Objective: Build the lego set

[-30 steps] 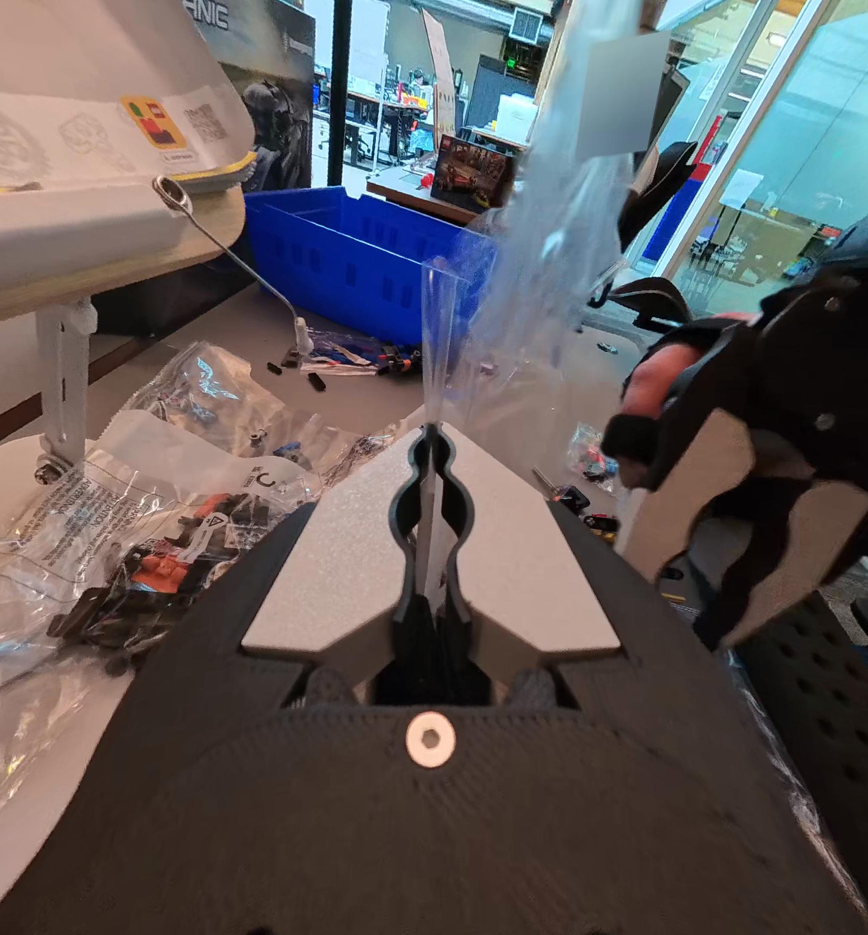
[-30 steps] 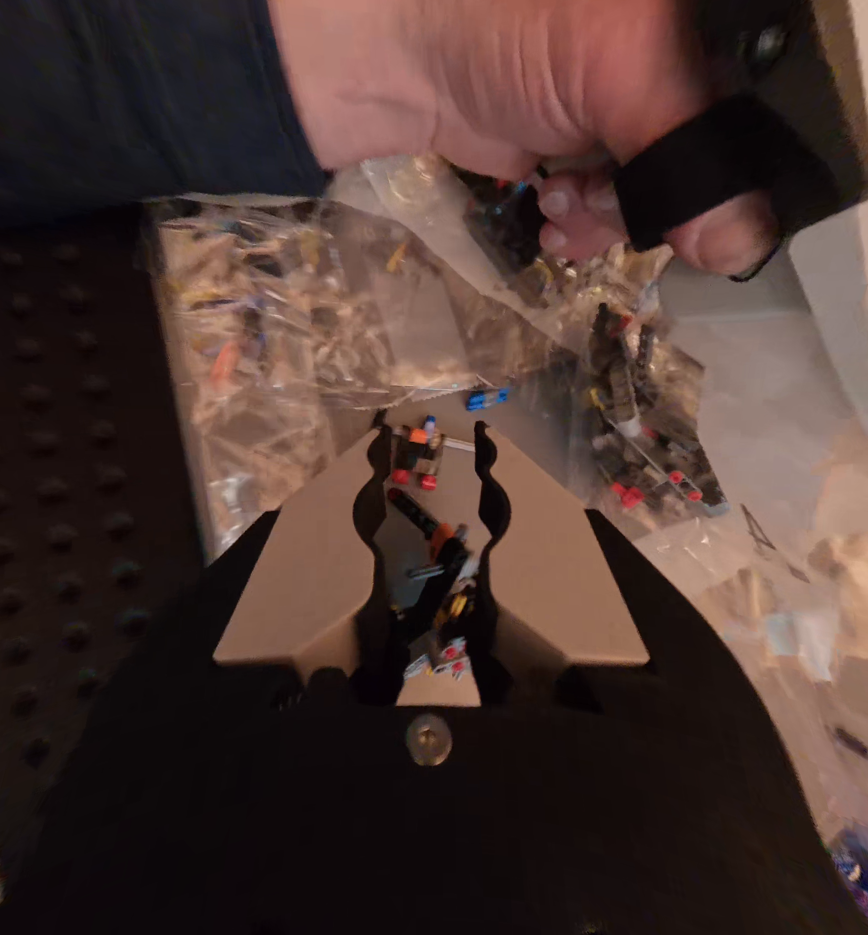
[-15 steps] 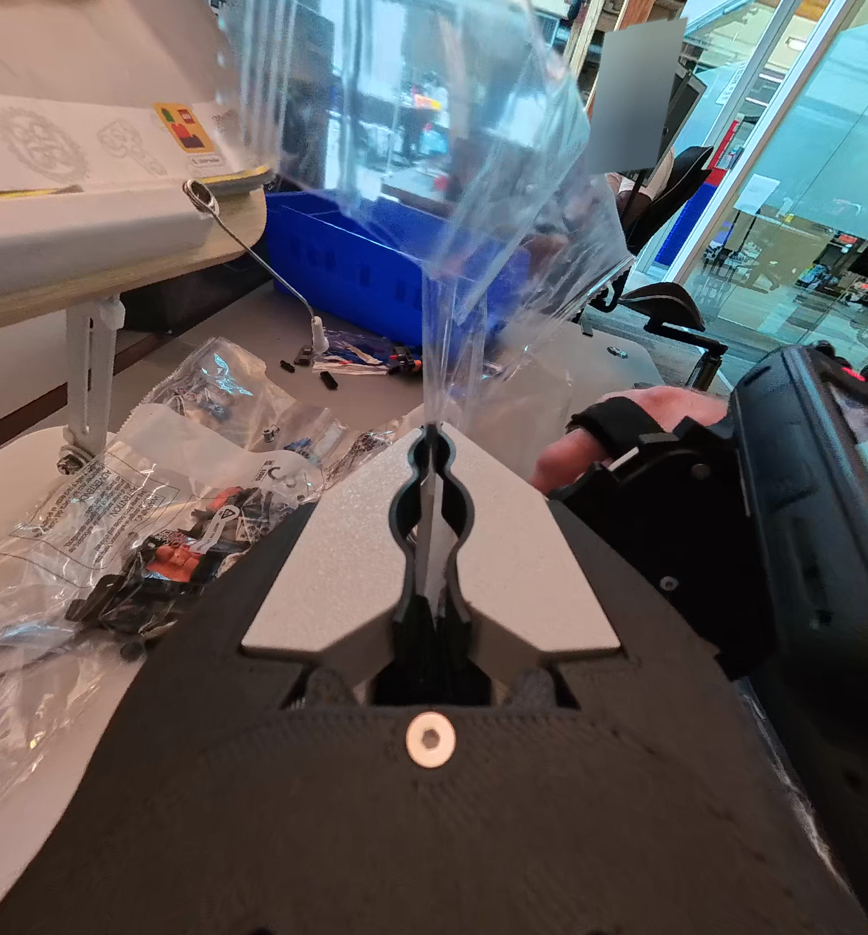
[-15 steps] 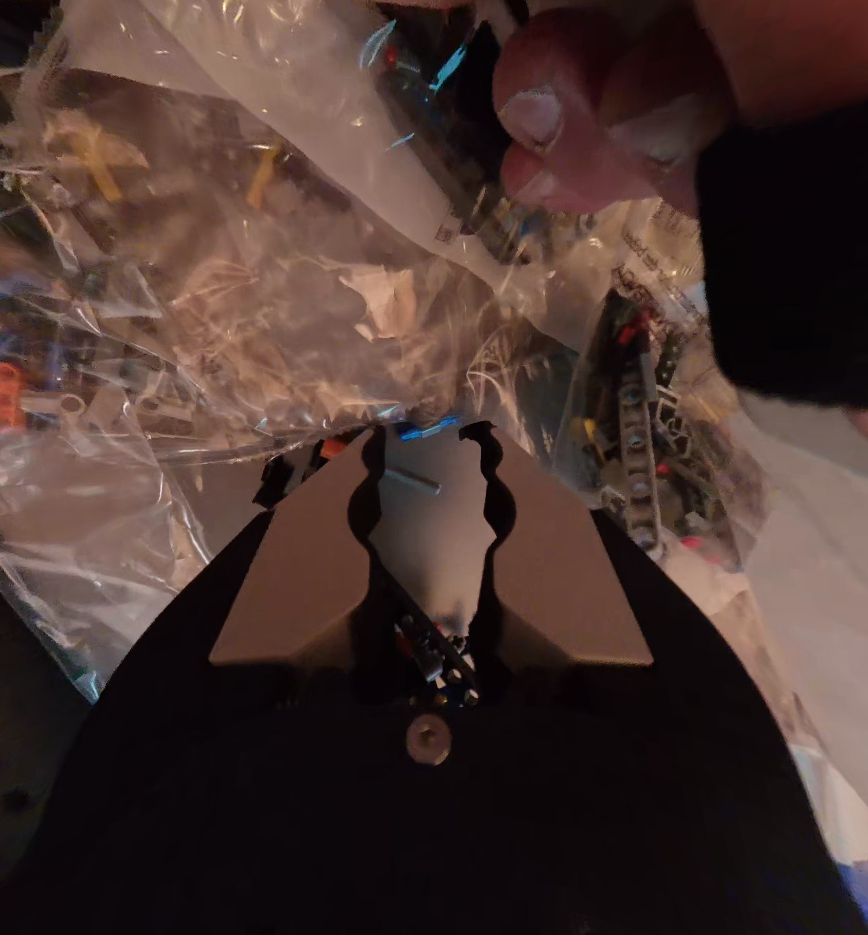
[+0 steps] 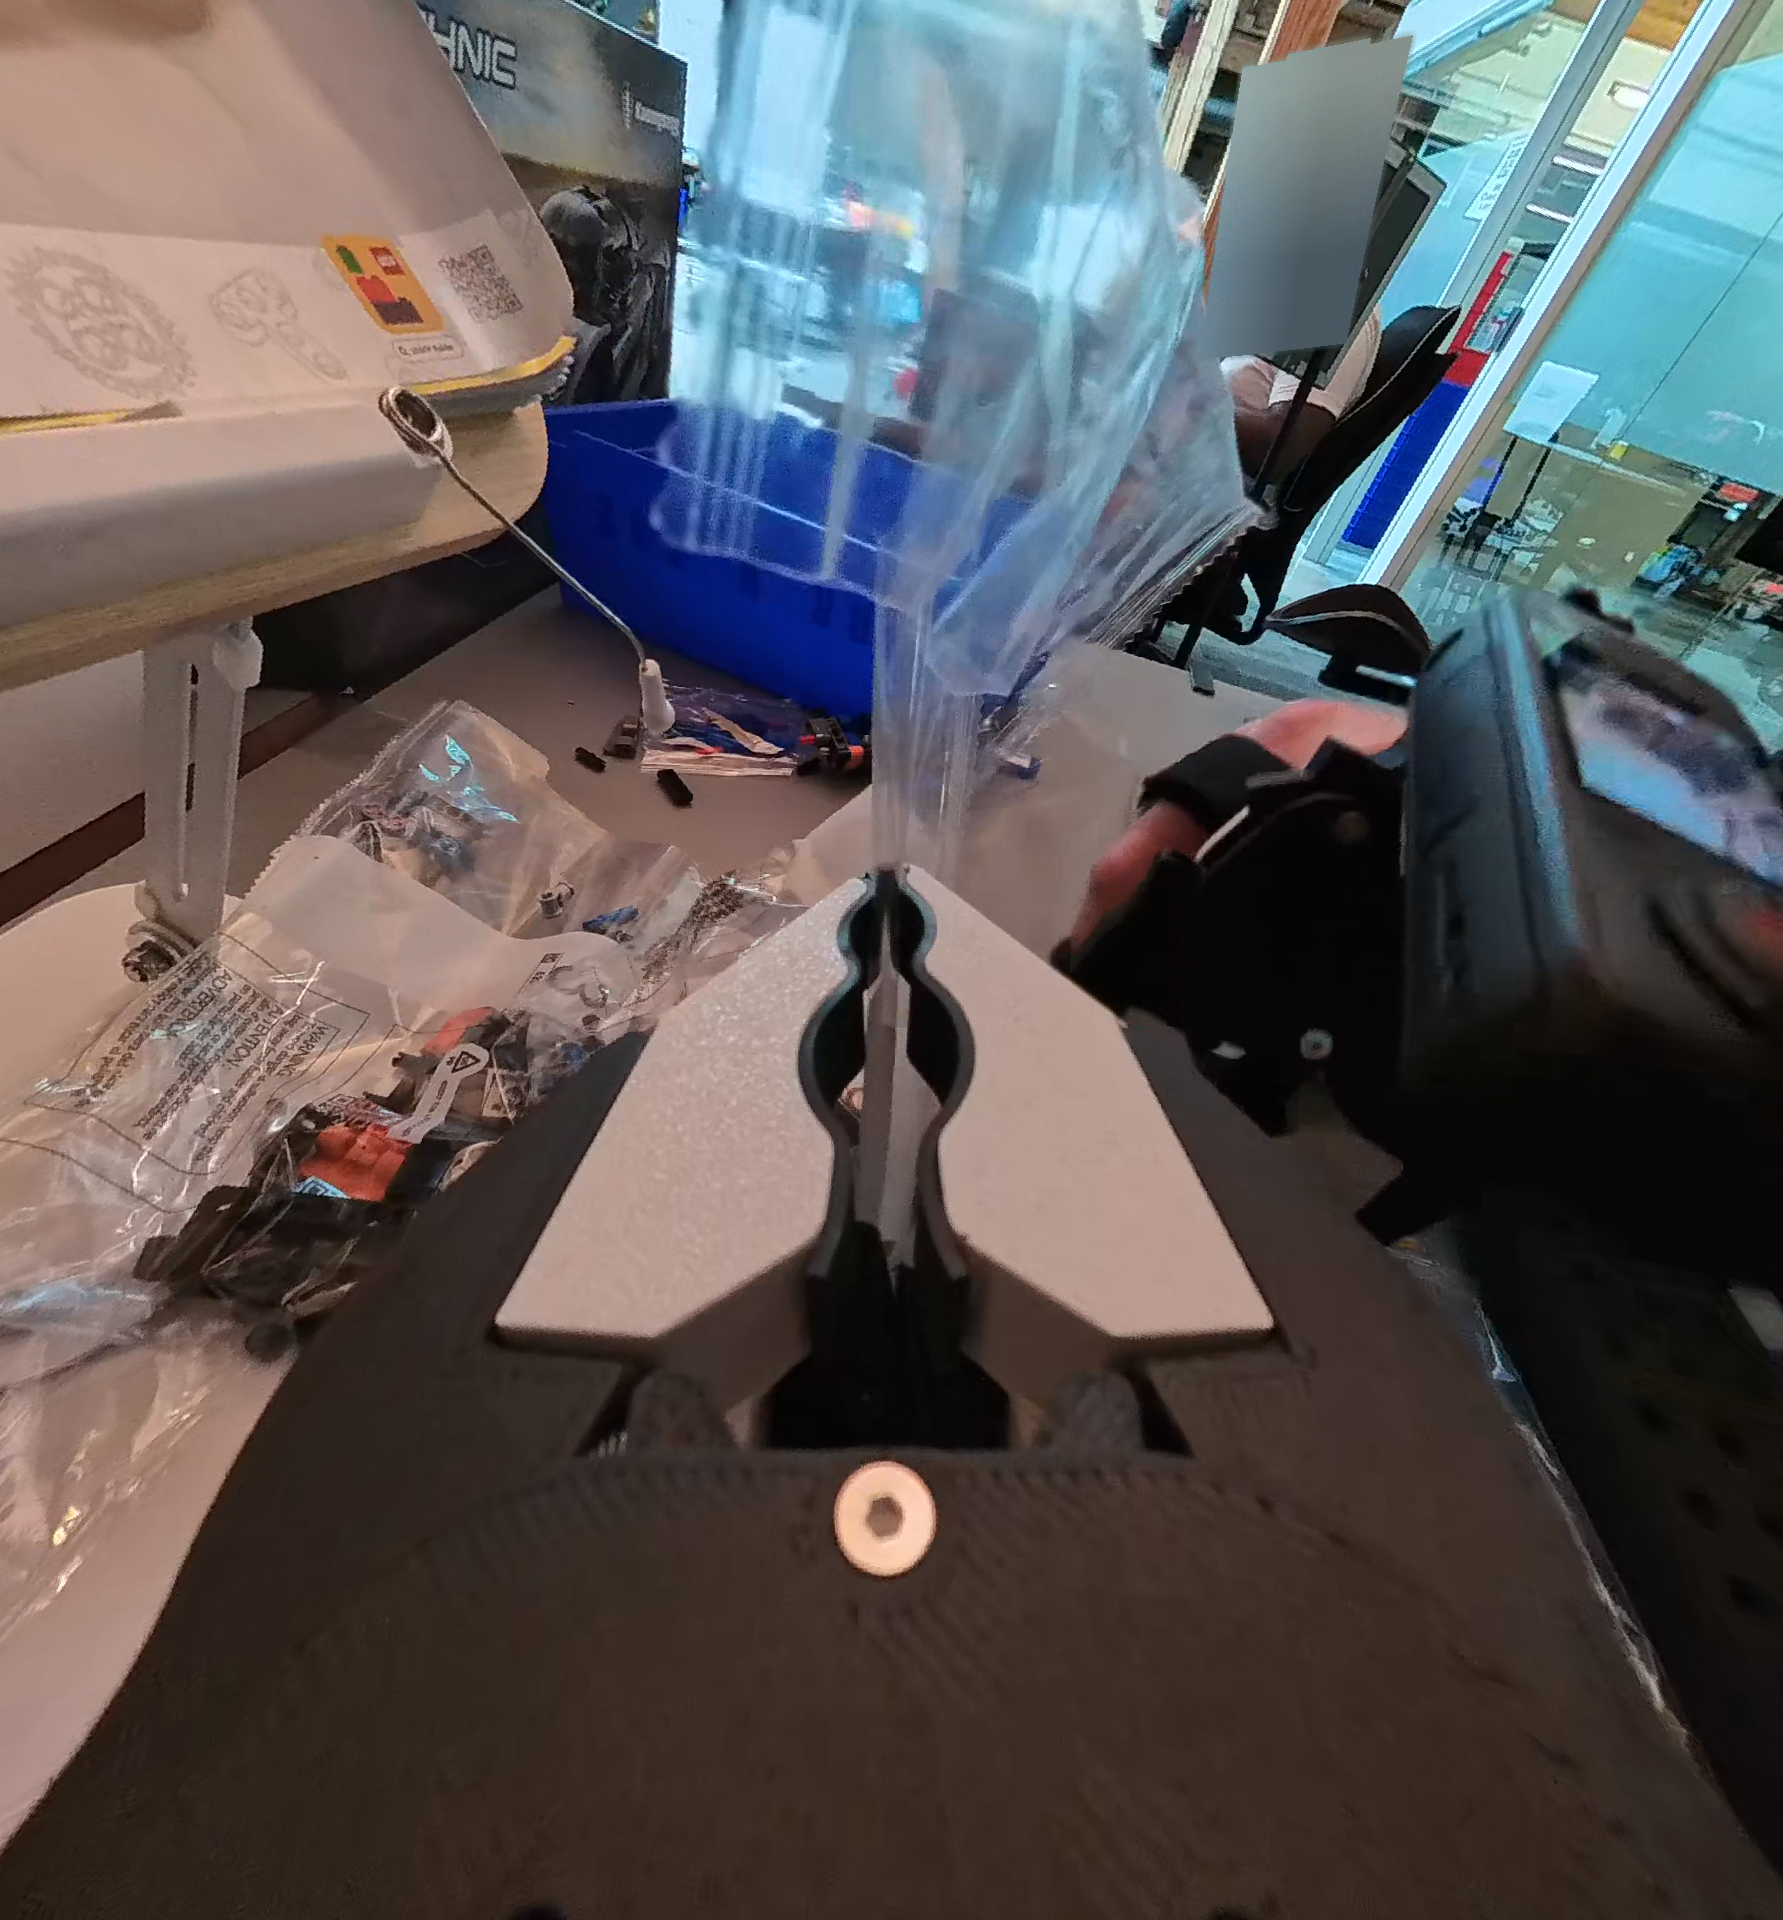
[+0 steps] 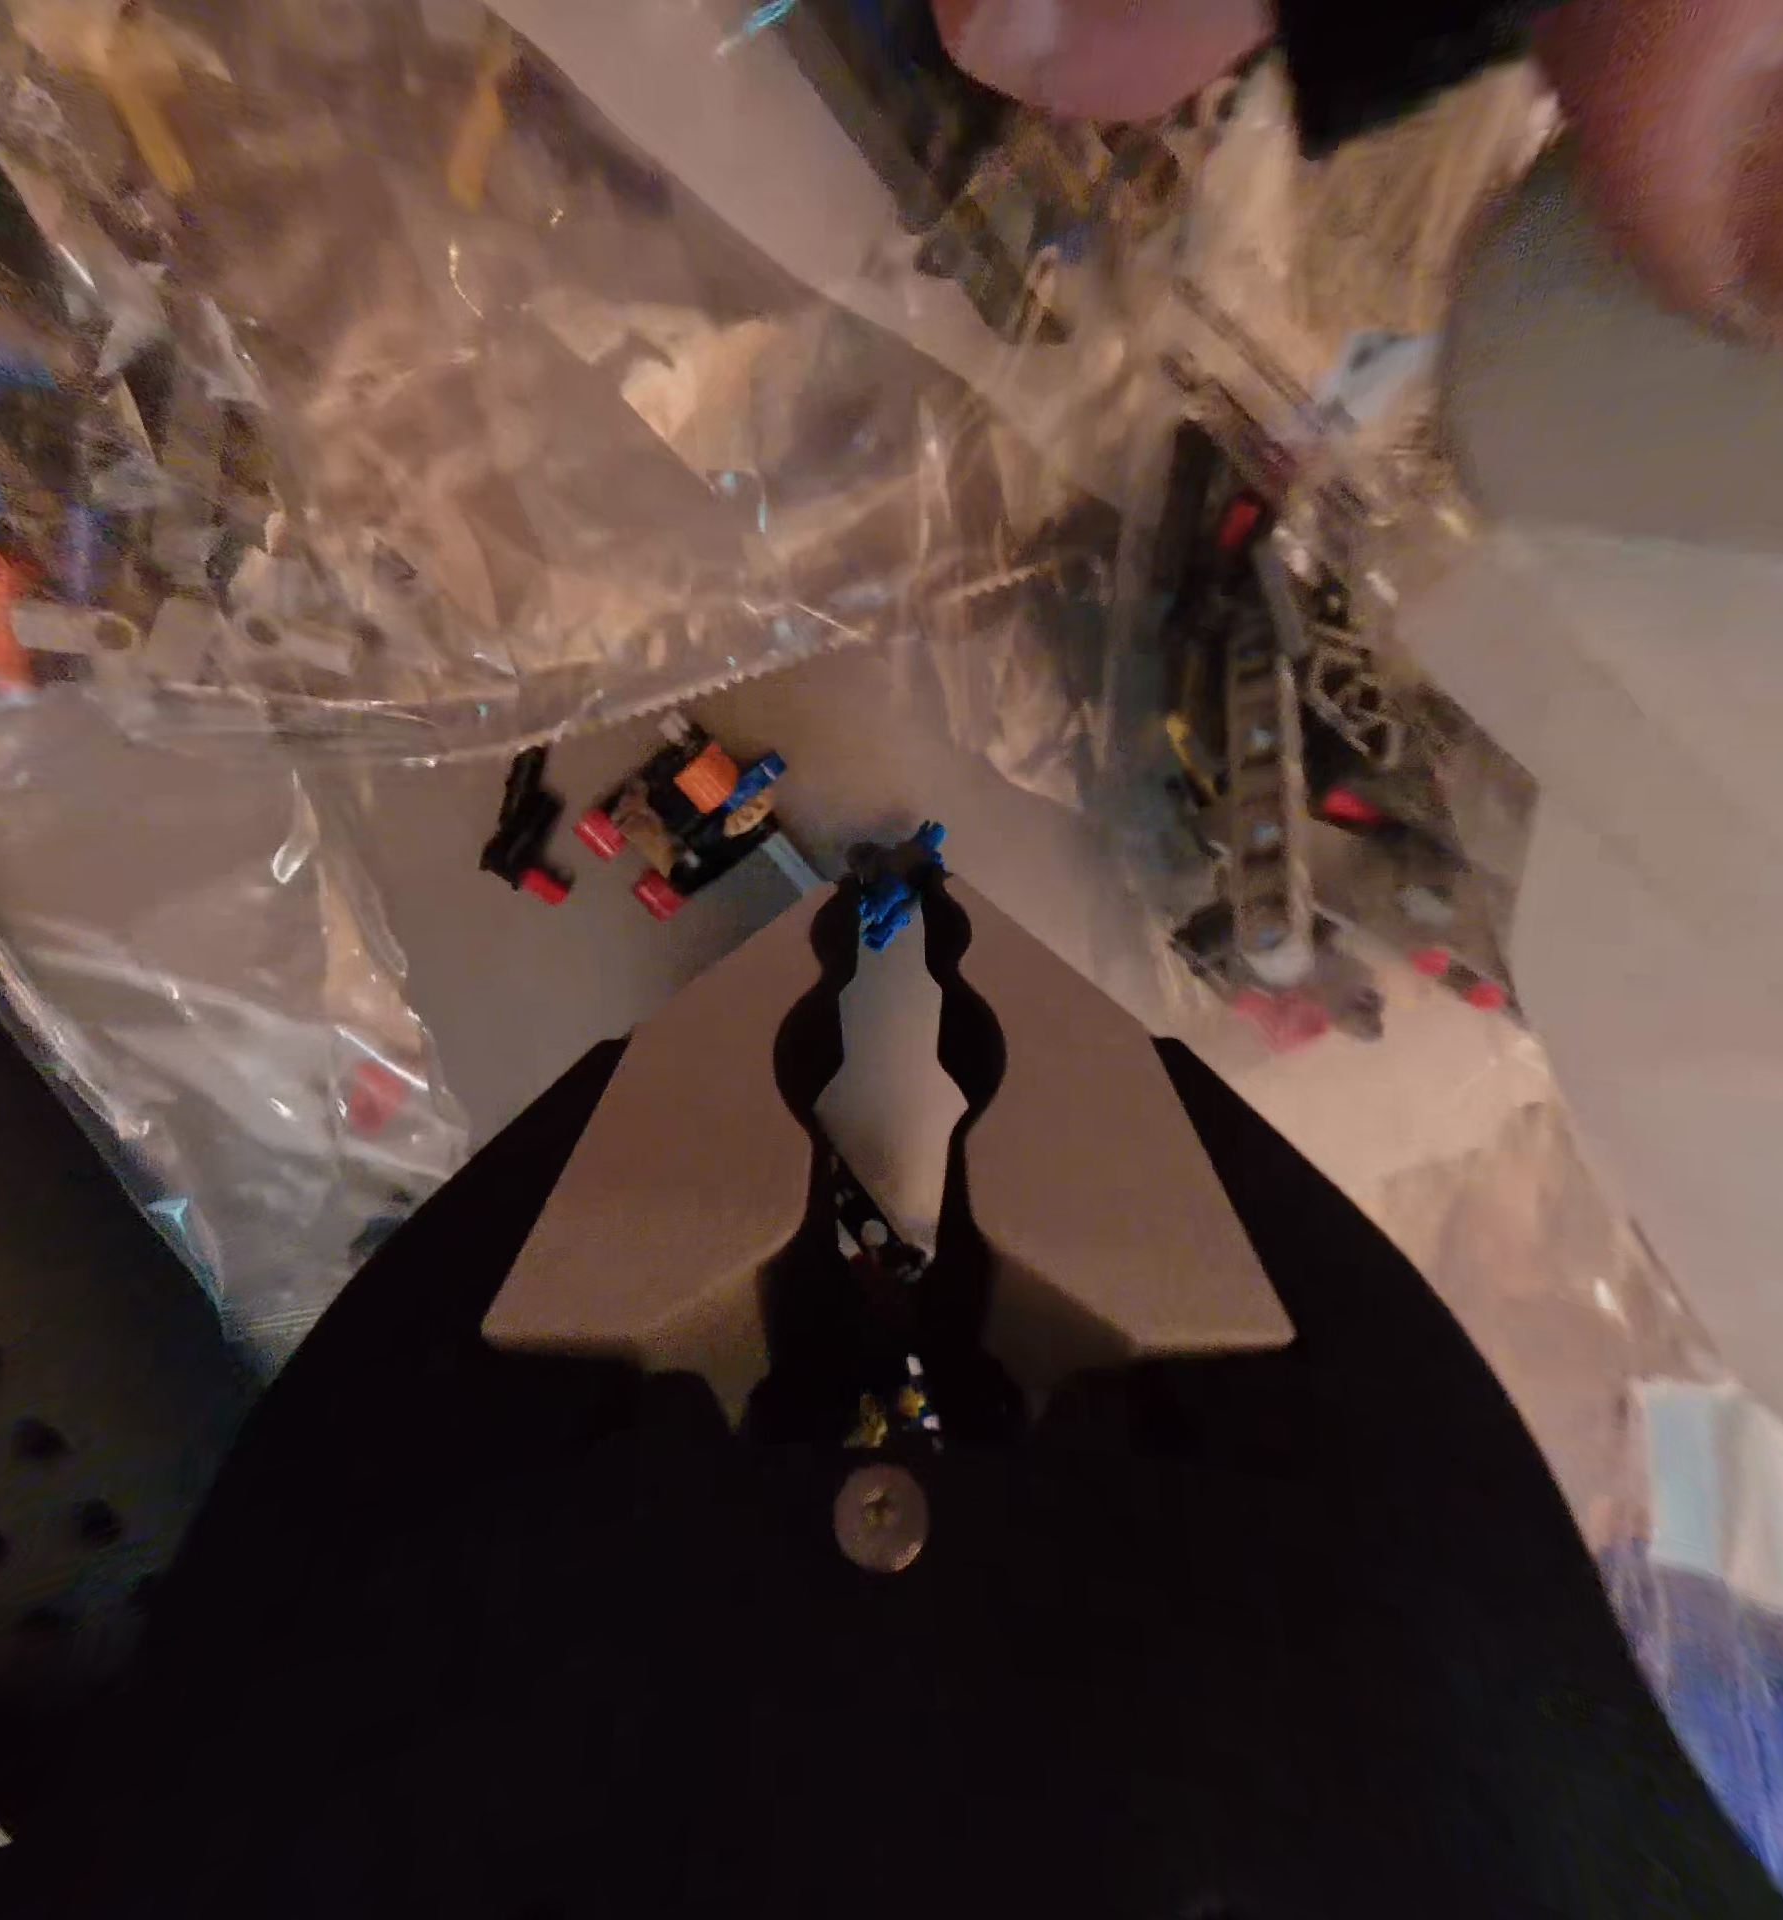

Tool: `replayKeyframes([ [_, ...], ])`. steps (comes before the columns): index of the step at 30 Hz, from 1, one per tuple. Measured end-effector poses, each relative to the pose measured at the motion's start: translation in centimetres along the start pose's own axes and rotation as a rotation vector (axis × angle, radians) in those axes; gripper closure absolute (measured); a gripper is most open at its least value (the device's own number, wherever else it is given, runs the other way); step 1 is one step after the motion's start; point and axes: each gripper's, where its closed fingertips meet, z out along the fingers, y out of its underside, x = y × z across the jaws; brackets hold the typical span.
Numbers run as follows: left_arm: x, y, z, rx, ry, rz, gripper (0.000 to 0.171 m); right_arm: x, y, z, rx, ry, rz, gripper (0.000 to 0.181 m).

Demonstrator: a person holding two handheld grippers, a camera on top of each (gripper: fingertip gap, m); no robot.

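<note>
Left claw [image 5: 885, 883] is clenched on an empty clear plastic bag [image 5: 954, 416]; the film is pinched flat between the jaws and stands up from the tips, blurred at the top.

Right claw [image 6: 889, 883] points down at the worktop [image 6: 575, 966], its jaws narrowed onto a small blue lego piece [image 6: 892, 899] right at the tips. It looks gripped (frame is soft, so contact on both sides is not certain). In the gap behind the tips a few more small loose parts [image 6: 882, 1257] show on the worktop.

Just beyond the right tips, to the left: a small built cluster [image 6: 695, 816] with orange, blue and red bits, and a black piece [image 6: 525, 826] beside it, apart from each other.

Sealed clear bags of lego parts [image 6: 1271, 748] ring that bare patch. In the left wrist view more part bags [image 5: 326, 1039] lie left of the claw, one with printed text.

The right hand [image 5: 1178, 831] and its black gripper body [image 5: 1489, 987] sit just right of the left claw.

Farther back: a white stand [image 5: 191, 790] carrying an open instruction booklet [image 5: 191, 291], loose black pins [image 5: 674, 784] on the worktop, then a blue bin [image 5: 762, 582] behind them.
</note>
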Motion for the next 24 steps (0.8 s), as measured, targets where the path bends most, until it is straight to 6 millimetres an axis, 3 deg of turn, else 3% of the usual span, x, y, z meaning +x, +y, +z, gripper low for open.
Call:
replayKeyframes([
  [11, 0.1, 0.1, 0.1, -0.005, 0.003, -0.002, 0.171, 0.0, -1.0, -8.4, 0.461, -0.110, 0.108, 0.172],
  [14, 0.1, 0.2, 0.1, -0.006, 0.005, -0.003, 0.171, 1.1, -0.8, -11.6, 0.576, -0.079, 0.134, 0.172],
  [18, 0.1, 0.1, 0.0, -0.004, 0.007, -0.005, 0.171, 4.0, -0.3, -15.5, 0.689, 0.040, 0.196, 0.172],
  [22, 0.2, 0.1, 0.0, 0.000, 0.014, -0.007, 0.171, 6.6, 0.4, -17.1, 0.716, 0.153, 0.257, 0.172],
  [24, 0.2, 0.1, 0.1, -0.002, 0.016, -0.005, 0.171, 7.1, 0.6, -16.7, 0.657, 0.199, 0.246, 0.172],
])
